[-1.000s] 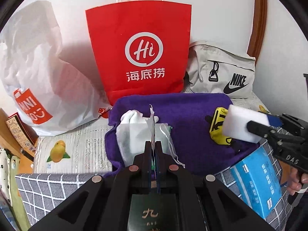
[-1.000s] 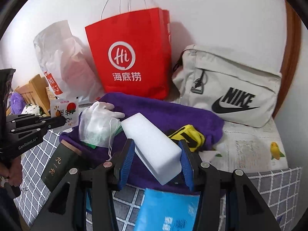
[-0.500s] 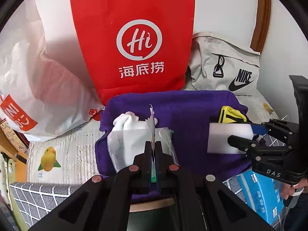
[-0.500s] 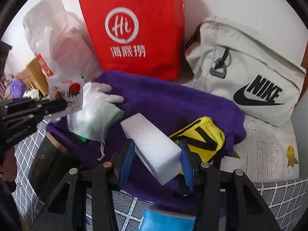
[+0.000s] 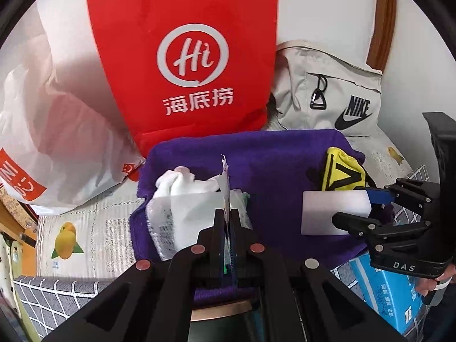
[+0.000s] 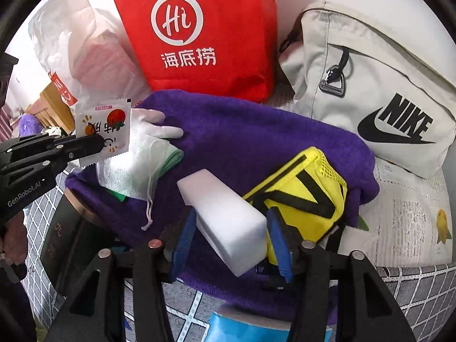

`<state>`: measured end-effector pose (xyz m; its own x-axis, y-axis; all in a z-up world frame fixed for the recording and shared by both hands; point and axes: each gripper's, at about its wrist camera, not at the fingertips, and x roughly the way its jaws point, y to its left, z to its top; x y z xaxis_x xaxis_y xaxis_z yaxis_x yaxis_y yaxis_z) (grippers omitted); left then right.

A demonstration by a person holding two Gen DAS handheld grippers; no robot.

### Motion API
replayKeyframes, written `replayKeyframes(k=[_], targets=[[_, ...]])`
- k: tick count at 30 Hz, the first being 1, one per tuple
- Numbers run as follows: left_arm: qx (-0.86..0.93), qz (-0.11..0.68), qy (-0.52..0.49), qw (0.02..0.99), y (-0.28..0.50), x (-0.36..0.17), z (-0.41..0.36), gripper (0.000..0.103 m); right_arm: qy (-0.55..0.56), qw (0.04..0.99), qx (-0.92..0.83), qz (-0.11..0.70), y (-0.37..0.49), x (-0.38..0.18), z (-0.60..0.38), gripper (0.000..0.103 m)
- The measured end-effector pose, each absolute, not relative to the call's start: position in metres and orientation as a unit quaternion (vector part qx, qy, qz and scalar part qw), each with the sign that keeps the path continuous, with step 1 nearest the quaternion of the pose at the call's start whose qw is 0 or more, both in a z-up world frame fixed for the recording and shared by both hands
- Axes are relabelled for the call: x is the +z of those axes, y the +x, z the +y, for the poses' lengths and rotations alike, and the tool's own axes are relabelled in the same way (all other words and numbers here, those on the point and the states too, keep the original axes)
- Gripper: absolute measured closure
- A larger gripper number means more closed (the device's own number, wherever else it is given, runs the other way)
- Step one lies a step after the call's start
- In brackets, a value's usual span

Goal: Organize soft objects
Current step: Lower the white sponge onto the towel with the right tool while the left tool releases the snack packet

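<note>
Both claws have moved forward over the folded purple towel [image 6: 256,131]. The right claw [image 6: 230,228] stays clamped on the white rectangular foam sponge [image 6: 225,216]; the left claw [image 5: 226,225] keeps pinching the thin printed sachet [image 6: 104,131] upright.

left black two-finger gripper [image 5: 227,222] pinching a thin sachet | right black blue-padded gripper [image 6: 232,229] clamping a white sponge block

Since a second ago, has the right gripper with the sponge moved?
Yes. In the left wrist view the right gripper and its white sponge have come leftward over the purple towel, now left of the yellow pouch.
</note>
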<state>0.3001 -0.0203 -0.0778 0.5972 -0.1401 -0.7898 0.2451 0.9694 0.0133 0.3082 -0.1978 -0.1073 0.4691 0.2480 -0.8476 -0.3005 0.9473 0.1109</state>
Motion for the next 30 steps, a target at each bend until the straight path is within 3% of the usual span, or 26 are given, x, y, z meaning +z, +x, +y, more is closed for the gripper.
replayKeyframes(k=[30], targets=[[-0.124,0.481,0.086,0.864,0.323,-0.115,-0.055,0.098,-0.008,0.888,0.134,0.439,0.272,-0.076,-0.235,0.048]])
